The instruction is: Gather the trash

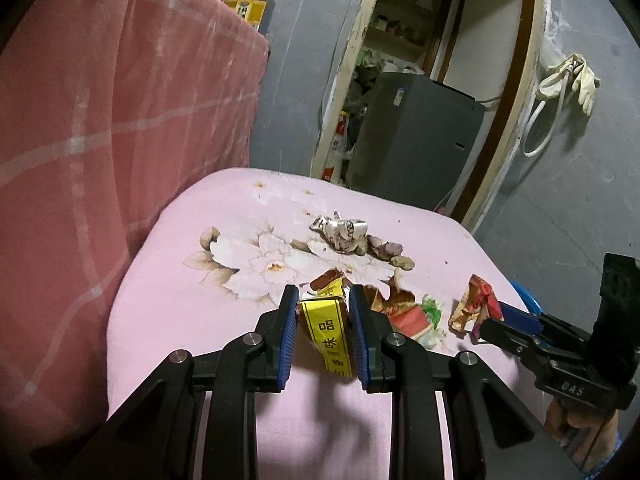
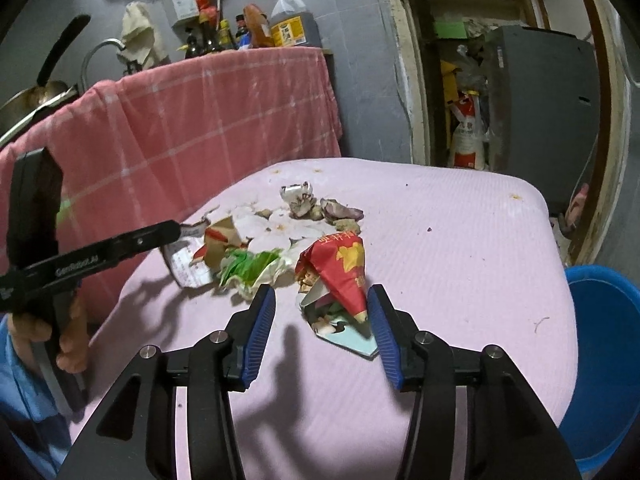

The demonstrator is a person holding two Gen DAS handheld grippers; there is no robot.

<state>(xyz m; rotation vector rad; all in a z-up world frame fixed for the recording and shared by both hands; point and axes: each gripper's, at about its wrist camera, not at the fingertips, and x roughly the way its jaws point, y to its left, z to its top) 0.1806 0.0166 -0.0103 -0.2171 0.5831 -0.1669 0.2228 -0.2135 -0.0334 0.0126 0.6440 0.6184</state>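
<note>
- Left wrist view: the left gripper (image 1: 323, 334) has its blue pads narrowed around a yellow-banded wrapper (image 1: 328, 332), which sits between them on the pink cloth (image 1: 192, 320). Whether the pads are pressing it I cannot tell for sure, but they look to be touching both sides.
- The wrapper looks like thin printed foil or card: light, crumpled, likely to flatten under a squeeze instead of resisting. I would hold it by the folded middle, as here.
- Just beyond lie a crumpled white paper (image 1: 342, 232), a few peels (image 1: 390, 252) and a green-and-red wrapper (image 1: 416, 314). The right gripper (image 1: 496, 316) reaches in from the side next to a red wrapper (image 1: 478, 306).
- Right wrist view: the right gripper (image 2: 322, 330) stands wide open, with the red wrapper (image 2: 340, 272) between its pads and lying closer to the right pad. It is a stiff-creased cone of foil, light and probably slippery; the pinched narrow end nearest the pads seems the best hold.
- The left gripper (image 2: 176, 232) comes in from the left over the wrapper pile.
- The cloth is soft and padded, so pads can press down into it to get under flat scraps.
- A blue bucket (image 2: 600, 360) stands just beside the cloth's right edge, likely where the trash goes. Behind it are a red checked cloth (image 2: 200, 120), a large oil jug (image 2: 290, 24) and a doorway with a grey appliance (image 2: 548, 112).
</note>
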